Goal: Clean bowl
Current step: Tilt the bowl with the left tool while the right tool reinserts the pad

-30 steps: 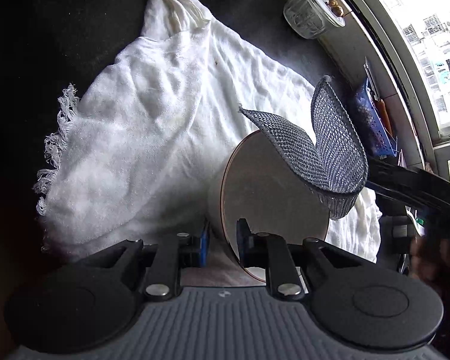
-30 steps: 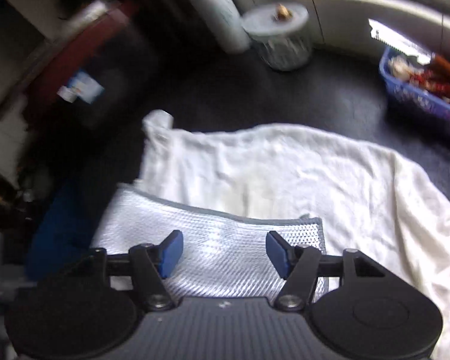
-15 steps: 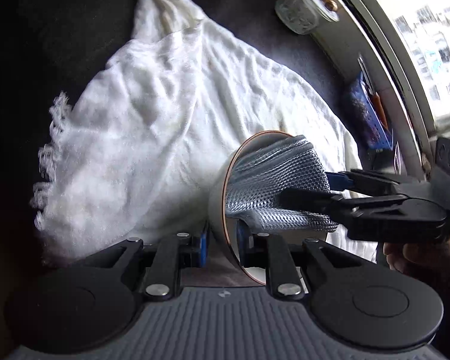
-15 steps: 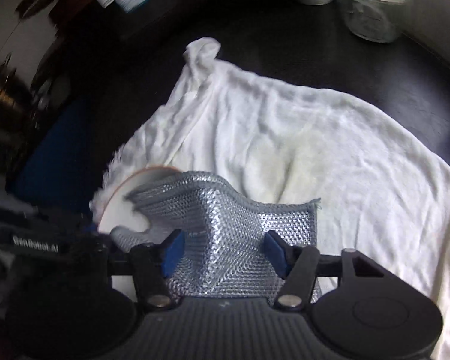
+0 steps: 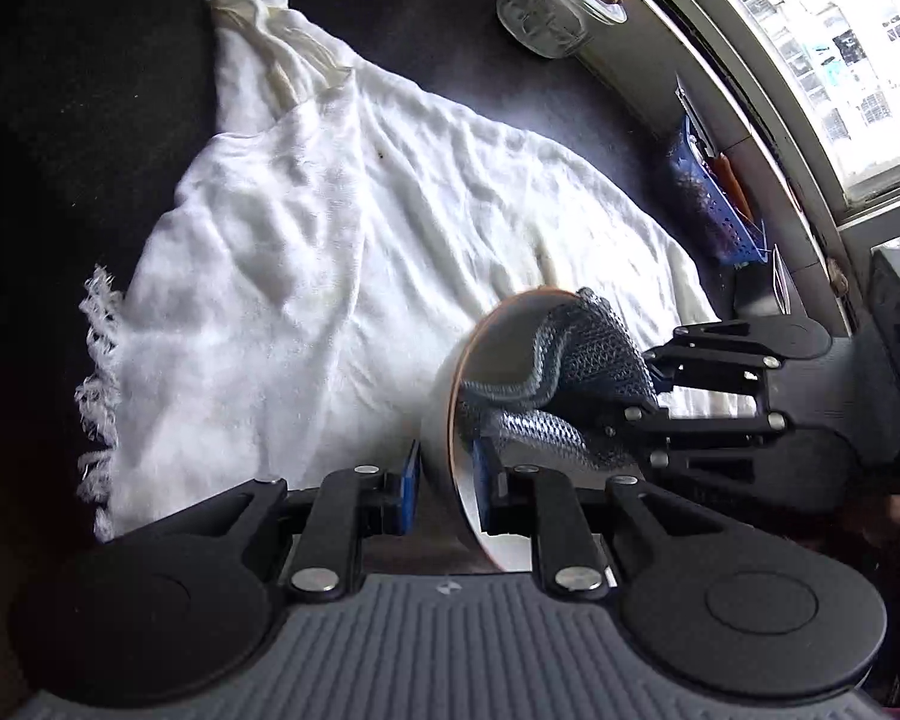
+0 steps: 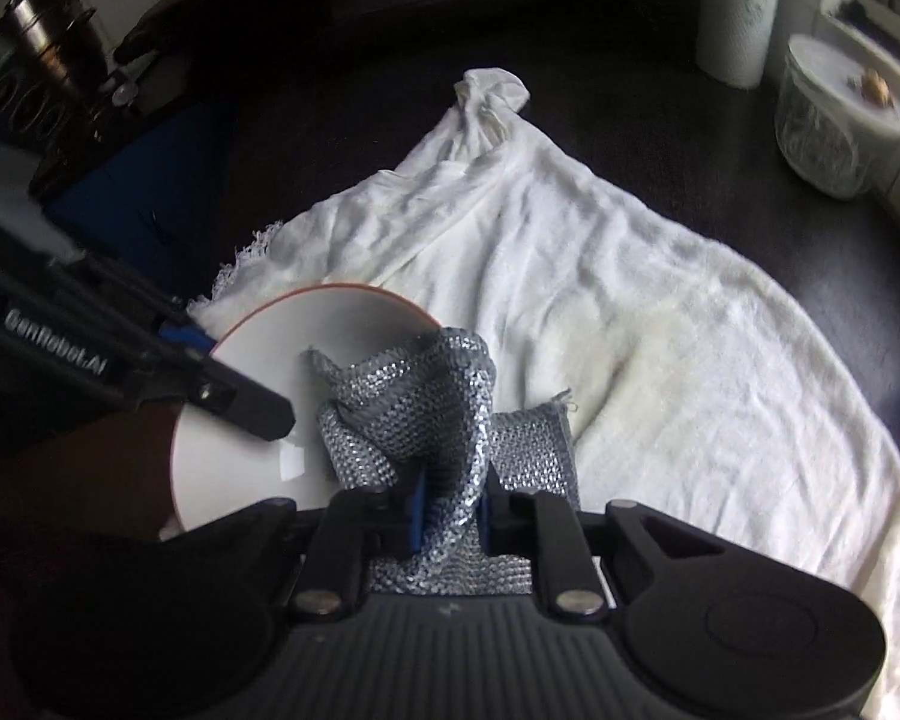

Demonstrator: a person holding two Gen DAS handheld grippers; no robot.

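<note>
The silver mesh cloth [image 6: 408, 414], which a second before had been spread loose above the bowl [image 5: 480, 360], was bunched and pushed inside it. The right tongs [image 6: 450, 504] were closed from wide apart onto the cloth and were brought up to the bowl's mouth.

A crumpled white towel [image 5: 342, 276] lies spread over the dark countertop [image 5: 78, 78], its fringed edge at the near left and a bunched corner pointing far. On the far right, by the window [image 5: 834, 42], a lidded glass jar [image 5: 555, 9] stands, with a paper towel roll [image 6: 735, 12] just to its left. A blue basket [image 5: 711, 204] sits along the sill on the right. Steel pots [image 6: 54, 30] stand far left.
</note>
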